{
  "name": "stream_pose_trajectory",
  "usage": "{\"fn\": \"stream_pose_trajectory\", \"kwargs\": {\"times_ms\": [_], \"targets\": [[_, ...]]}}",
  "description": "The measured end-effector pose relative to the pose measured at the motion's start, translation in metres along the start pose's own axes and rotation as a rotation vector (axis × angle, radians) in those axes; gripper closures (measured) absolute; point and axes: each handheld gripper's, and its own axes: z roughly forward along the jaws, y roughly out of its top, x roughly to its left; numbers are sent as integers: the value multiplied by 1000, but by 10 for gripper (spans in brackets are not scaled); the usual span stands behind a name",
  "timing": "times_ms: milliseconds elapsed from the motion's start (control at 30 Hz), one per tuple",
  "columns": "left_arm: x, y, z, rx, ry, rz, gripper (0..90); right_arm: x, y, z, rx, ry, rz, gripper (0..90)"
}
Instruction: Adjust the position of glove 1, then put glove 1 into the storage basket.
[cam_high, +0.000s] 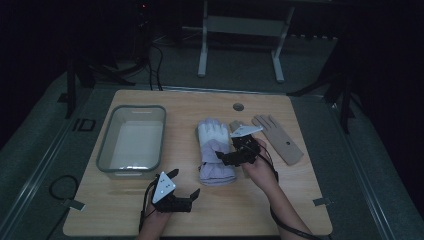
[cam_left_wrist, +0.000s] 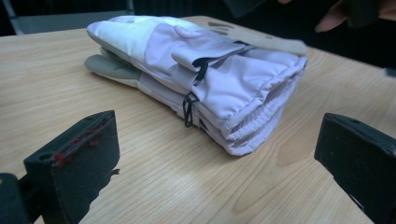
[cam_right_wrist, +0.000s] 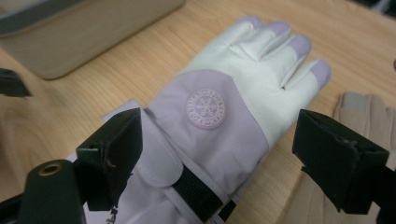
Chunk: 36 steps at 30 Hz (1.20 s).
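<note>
Two lilac-and-white ski gloves (cam_high: 214, 150) lie stacked in the middle of the high view, long axis running up and down the frame, fingertips toward the top, cuffs toward the bottom. The round badge (cam_right_wrist: 205, 108) on the top glove shows a snowflake; its ring of lettering is too small to read. The right gripper (cam_high: 239, 152) hangs over the cuff, jaws spread wide and gripping nothing. The left gripper (cam_high: 184, 186), lower left of the gloves, is spread too, empty. A tan glove (cam_high: 278, 135) lies to the right, a grey bin (cam_high: 106, 150) to the left.

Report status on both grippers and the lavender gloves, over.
Right gripper open over the stacked lavender gloves, nothing held. Left gripper open, short of the cuffs. Tan glove beside the stack, bin off to the side; nothing blocking.
</note>
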Motion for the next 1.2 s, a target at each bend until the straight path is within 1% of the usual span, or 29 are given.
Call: {"fn": "stream_pose_trajectory", "kwargs": {"times_ms": [33, 67, 100, 133, 167, 200, 233, 267, 300, 400, 433, 467, 500, 533, 567, 600, 633, 700, 733, 767, 800, 833, 867, 933, 967, 1000, 1067, 1133, 1200], "targets": [[-2, 3, 0, 17, -8, 13, 1, 1, -4, -5, -16, 8, -9, 159], [-2, 3, 0, 17, -8, 13, 2, 1, -4, -5, -16, 8, -9, 159], [-3, 5, 1, 28, -17, 3, 2, 0, -6, -7, -22, 11, -15, 158], [-3, 8, 1, 32, -42, -10, 1, -1, -8, -9, -21, 11, -10, 154], [-5, 16, -1, 44, -76, -44, 2, -3, -13, -15, -19, 12, -3, 137], [-5, 16, -1, 44, -76, -44, 1, -3, -13, -15, -19, 12, -3, 137], [-7, 24, 1, 73, -117, -61, 1, -6, -17, -19, -20, 17, 20, 134], [-7, 24, 1, 73, -117, -61, 2, -6, -17, -19, -20, 17, 20, 134], [-10, 30, 2, 90, -149, -81, 2, -10, -20, -23, -40, 0, 40, 129], [-12, 35, 4, 91, -165, -92, 1, -13, -22, -27, -50, 25, 65, 102], [-13, 43, 6, 90, -154, -81, 2, -14, -22, -29, -51, 5, 60, 104], [-13, 43, 6, 90, -154, -81, 2, -14, -22, -29, -51, 5, 60, 104], [-11, 54, 7, 76, -144, -67, 2, -15, -21, -31, -63, -8, 66, 151], [-11, 54, 7, 76, -144, -67, 14, -15, -21, -31, -63, -8, 66, 151], [-10, 61, 9, 71, -121, -62, 14, -17, -20, -32, -70, -15, 72, 168], [-6, 71, 12, 66, -111, -52, 60, -18, -19, -32, -69, -31, 69, 249], [-4, 78, 15, 81, -86, -46, 75, -20, -18, -32, -65, -45, 69, 367], [0, 90, 22, 93, -76, -37, 132, -24, -15, -30, -71, -60, 96, 495], [1, 94, 26, 100, -56, -41, 158, -25, -14, -29, -69, -54, 100, 553], [1, 94, 26, 100, -56, -41, 159, -25, -14, -29, -69, -54, 100, 553], [3, 102, 36, 150, -11, -72, 159, -26, -13, -27, -72, -45, 105, 565], [3, 103, 40, 157, 0, -95, 215, -29, -11, -23, -73, 1, 142, 588], [2, 103, 44, 177, 23, -108, 226, -30, -11, -21, -73, 17, 149, 588], [2, 100, 53, 223, 39, -137, 241, -31, -13, -15, -71, 39, 164, 573], [2, 100, 53, 223, 39, -137, 246, -31, -13, -15, -71, 39, 164, 573], [6, 93, 62, 281, 53, -183, 246, -32, -14, -11, -60, 44, 181, 559], [9, 85, 68, 318, 58, -243, 251, -35, -20, 0, -37, 59, 233, 505], [10, 75, 72, 335, 81, -253, 279, -37, -24, 7, -27, 76, 263, 491], [13, 65, 76, 356, 74, -288, 284, -41, -28, 13, -12, 85, 291, 479]]}}
